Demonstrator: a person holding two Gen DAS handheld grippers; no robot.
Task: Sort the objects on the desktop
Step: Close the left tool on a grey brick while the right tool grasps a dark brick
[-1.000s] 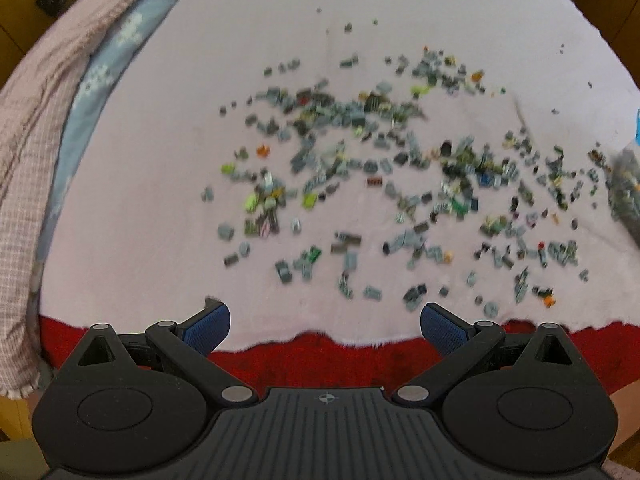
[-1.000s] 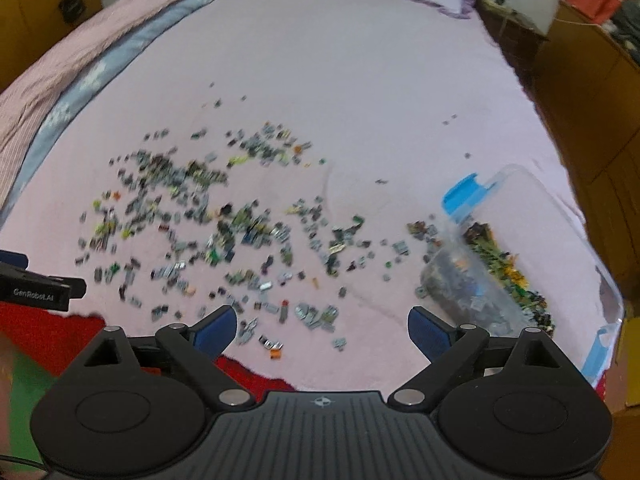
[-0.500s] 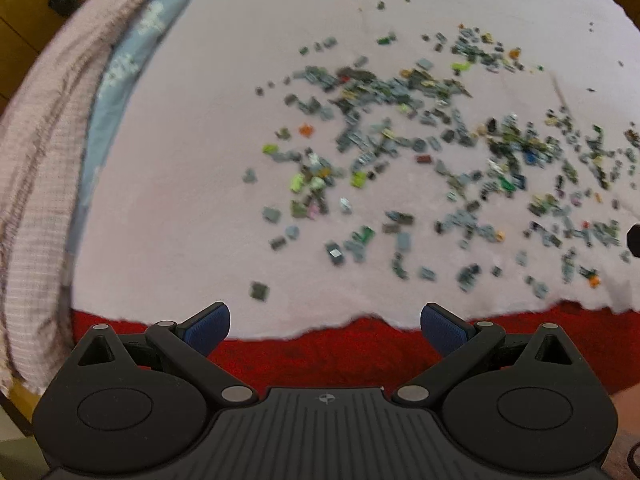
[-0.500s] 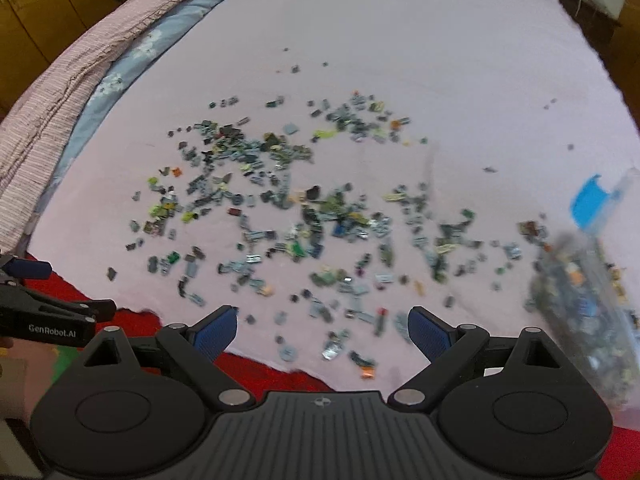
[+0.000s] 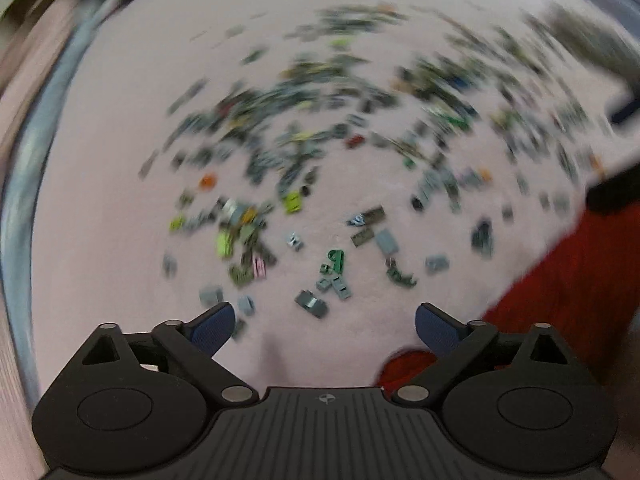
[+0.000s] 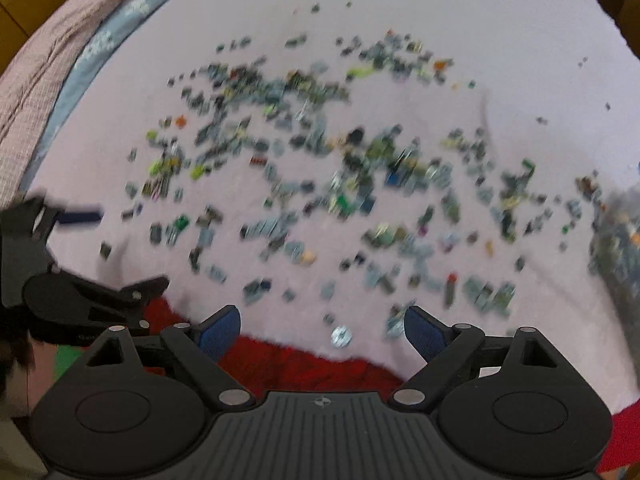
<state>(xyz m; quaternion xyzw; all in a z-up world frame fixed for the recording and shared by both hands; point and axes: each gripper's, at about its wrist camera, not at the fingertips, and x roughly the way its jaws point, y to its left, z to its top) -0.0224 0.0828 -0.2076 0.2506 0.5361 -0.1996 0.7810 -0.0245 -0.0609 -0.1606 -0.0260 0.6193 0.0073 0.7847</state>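
Several small toy bricks (image 5: 304, 152), mostly grey with some green, lime and orange ones, lie scattered over a pink sheet (image 5: 120, 160). My left gripper (image 5: 322, 326) hangs open low over the near edge of the scatter. A green piece (image 5: 335, 260) and grey pieces (image 5: 310, 303) lie just ahead of its blue pads. My right gripper (image 6: 322, 330) is open and empty above the sheet's front edge, with a round silvery piece (image 6: 341, 336) between its fingers' line. The same brick scatter (image 6: 320, 184) spreads ahead of it. The left wrist view is heavily blurred.
A red blanket (image 6: 300, 364) shows under the sheet's front edge. A clear container (image 6: 620, 240) holding bricks is blurred at the far right. The left gripper's fingers (image 6: 80, 216) reach in from the left. A blue and pink quilt (image 6: 100, 40) borders the sheet's left side.
My left gripper has dropped and pushed forward over the bricks, which now look larger and nearer. The right view has swung left, and the container has slid to the right edge.
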